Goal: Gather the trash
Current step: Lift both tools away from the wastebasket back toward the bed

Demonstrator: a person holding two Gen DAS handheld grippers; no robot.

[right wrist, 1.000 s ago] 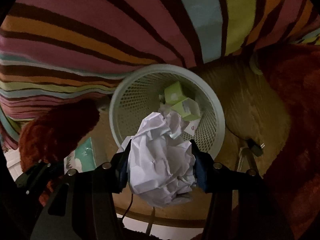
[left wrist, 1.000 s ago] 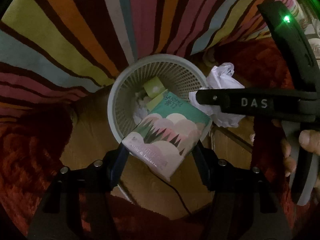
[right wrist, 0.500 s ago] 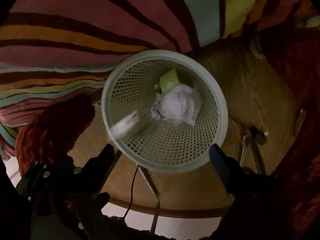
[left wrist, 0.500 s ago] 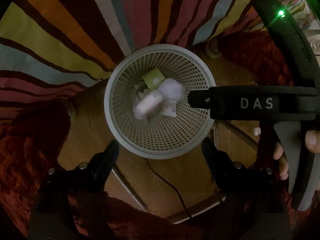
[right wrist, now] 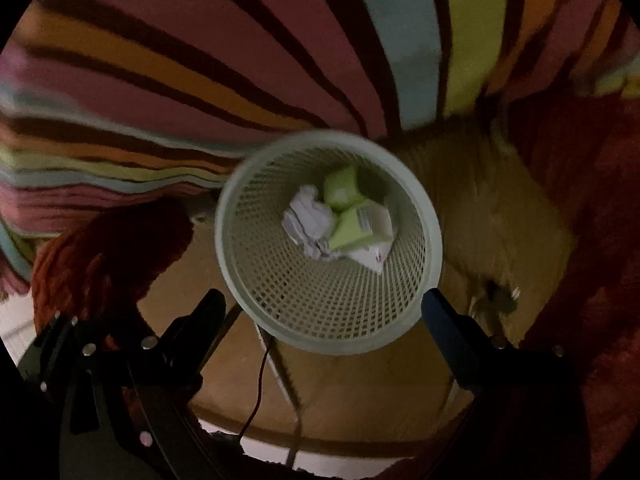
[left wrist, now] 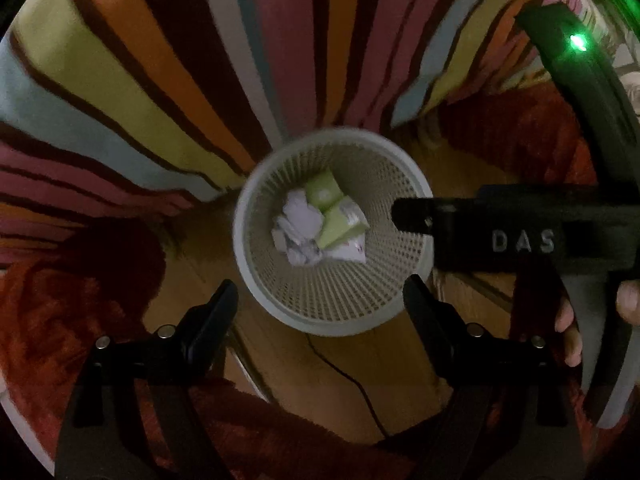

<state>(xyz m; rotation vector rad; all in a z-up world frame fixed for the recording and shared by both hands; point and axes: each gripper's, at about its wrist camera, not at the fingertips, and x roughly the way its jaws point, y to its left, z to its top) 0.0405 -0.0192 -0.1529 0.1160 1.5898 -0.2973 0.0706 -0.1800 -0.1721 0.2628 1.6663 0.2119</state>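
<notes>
A pale mesh waste basket stands on the wooden floor below both grippers; it also shows in the right wrist view. Inside lie a crumpled white paper, green cartons and a flat white packet. My left gripper is open and empty above the basket's near rim. My right gripper is open and empty above the basket too. The right gripper's body crosses the left wrist view on the right.
A striped multicolour cloth hangs behind the basket. Red fuzzy fabric lies to the left and right. A thin dark cable runs over the wooden floor in front of the basket.
Both grippers opened and dropped their loads: the printed packet from the left, the crumpled paper from the right. Both fell into the basket. Both grippers have since risen a little.
</notes>
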